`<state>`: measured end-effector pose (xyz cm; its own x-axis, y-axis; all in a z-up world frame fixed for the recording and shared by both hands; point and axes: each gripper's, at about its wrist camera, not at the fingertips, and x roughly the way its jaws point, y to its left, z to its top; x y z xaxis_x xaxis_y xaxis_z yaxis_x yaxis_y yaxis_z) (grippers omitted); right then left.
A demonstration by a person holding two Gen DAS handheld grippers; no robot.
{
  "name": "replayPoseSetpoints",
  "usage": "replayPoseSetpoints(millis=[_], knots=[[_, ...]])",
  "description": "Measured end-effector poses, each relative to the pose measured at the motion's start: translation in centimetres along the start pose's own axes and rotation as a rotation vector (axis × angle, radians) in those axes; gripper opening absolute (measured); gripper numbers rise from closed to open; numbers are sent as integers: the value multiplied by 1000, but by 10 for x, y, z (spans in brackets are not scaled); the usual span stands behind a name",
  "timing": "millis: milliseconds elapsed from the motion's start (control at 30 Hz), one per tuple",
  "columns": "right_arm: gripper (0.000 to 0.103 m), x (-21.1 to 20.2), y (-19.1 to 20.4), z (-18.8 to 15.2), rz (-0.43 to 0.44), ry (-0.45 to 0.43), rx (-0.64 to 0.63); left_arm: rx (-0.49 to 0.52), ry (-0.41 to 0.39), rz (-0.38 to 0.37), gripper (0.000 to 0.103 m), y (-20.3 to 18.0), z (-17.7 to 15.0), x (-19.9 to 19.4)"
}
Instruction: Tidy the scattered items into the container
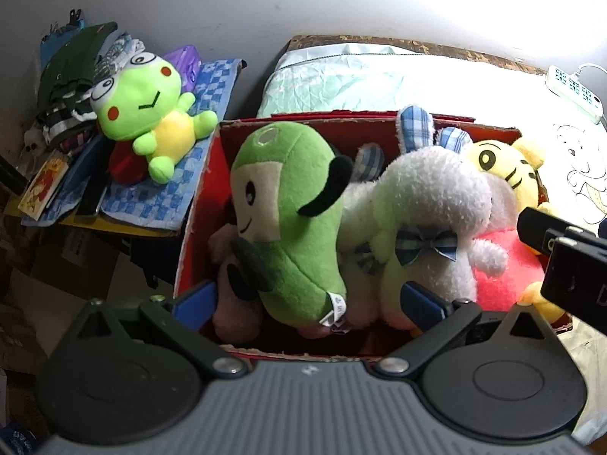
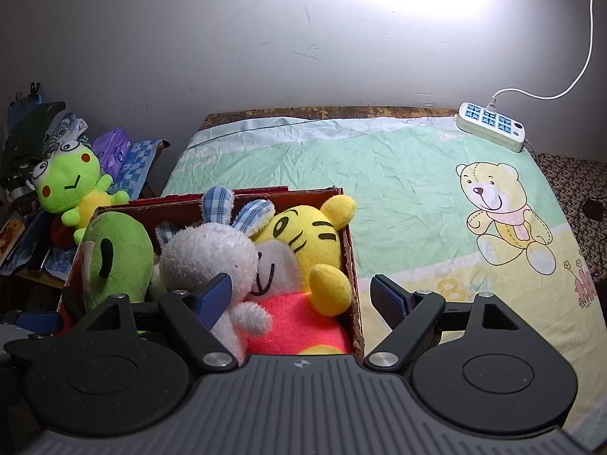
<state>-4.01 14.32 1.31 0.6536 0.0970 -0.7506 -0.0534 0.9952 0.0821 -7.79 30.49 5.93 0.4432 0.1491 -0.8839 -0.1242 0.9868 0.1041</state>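
The right tool [image 2: 301,297] is wide open and holds nothing, above the red box [image 2: 351,261] of plush toys on the bed [image 2: 379,174]. The left tool [image 1: 309,299] is open too, over the green plush [image 1: 288,212]. Only the right view shows the printed bear [image 2: 504,216].

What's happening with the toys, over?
Both grippers open, empty: left gripper, right gripper. Box full of plushies. Frog outside, on the side pile. Nothing blocking.

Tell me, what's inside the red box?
Inside the red box: a green plush, a white bunny, a yellow tiger and something pink underneath. The box bottom is covered, so anything else is hidden.
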Motion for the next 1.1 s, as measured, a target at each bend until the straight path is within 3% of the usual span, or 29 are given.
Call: replayPoseSetpoints(millis=[333, 1100], knots=[[83, 9, -3, 1, 48, 59, 28, 1, -20, 21, 102, 0, 0, -4], [83, 12, 14, 7, 9, 32, 40, -37, -47, -9, 102, 21, 3, 0]])
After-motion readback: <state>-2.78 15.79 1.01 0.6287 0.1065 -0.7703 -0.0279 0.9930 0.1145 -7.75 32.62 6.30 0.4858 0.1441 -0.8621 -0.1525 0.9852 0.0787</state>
